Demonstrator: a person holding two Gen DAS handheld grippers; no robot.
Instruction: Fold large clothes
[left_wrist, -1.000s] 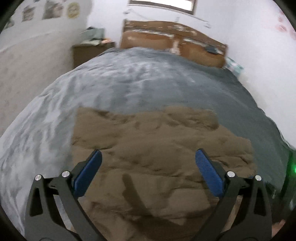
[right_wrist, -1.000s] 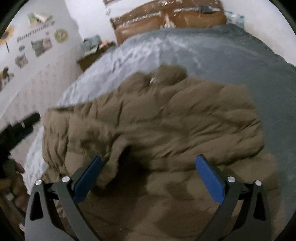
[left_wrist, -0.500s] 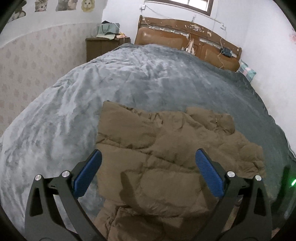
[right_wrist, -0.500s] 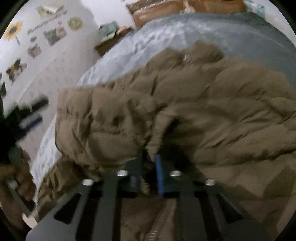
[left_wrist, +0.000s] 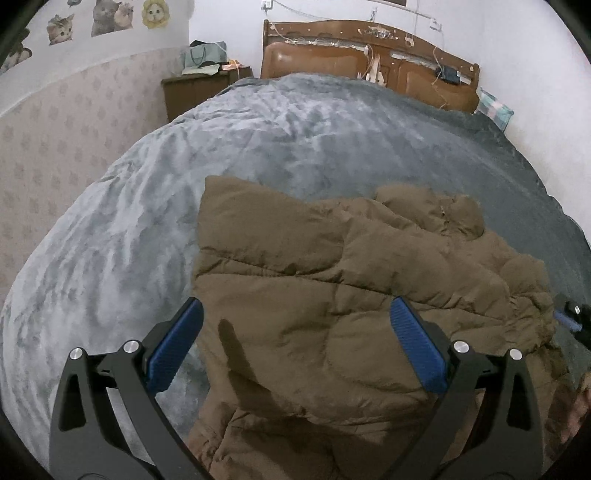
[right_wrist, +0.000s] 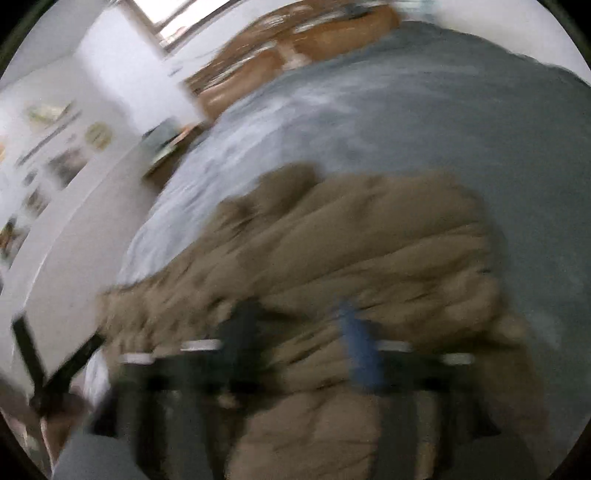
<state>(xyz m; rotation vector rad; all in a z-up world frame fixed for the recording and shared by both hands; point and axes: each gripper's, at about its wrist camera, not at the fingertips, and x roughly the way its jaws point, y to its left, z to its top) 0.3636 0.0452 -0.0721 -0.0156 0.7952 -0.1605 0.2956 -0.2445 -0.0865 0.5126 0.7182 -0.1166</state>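
A: Count it with me; you have one brown padded jacket (left_wrist: 332, 295) on one bed, and the bed wears one grey blanket (left_wrist: 184, 177); two grippers, one in each of your hands.

B: And beyond the bed?

A: One wooden headboard (left_wrist: 369, 55) against the far wall; one dark bedside cabinet (left_wrist: 195, 92) to its left with a pale green bag on top; four animal stickers (left_wrist: 110, 18) that I can count on the wall above the patterned paper; one checked pillow at the far right corner.

B: Where does the jacket lie from your left gripper (left_wrist: 295, 347)?

A: Straight ahead of it and under it; the jacket is crumpled on the near part of the blanket, its straight edge running just inside your left blue pad (left_wrist: 177, 347), the right pad over the quilting; the jaws stand wide and released, nothing pinched; their shadow falls on the cloth.

B: And the right gripper (right_wrist: 295, 343)?

A: That view is badly smeared; the jaws are opening, and a fold of the jacket (right_wrist: 369, 258) bulges between them; whether the pads press it I cannot tell. At the right edge of the left view its tip sits beside the jacket's far hem.
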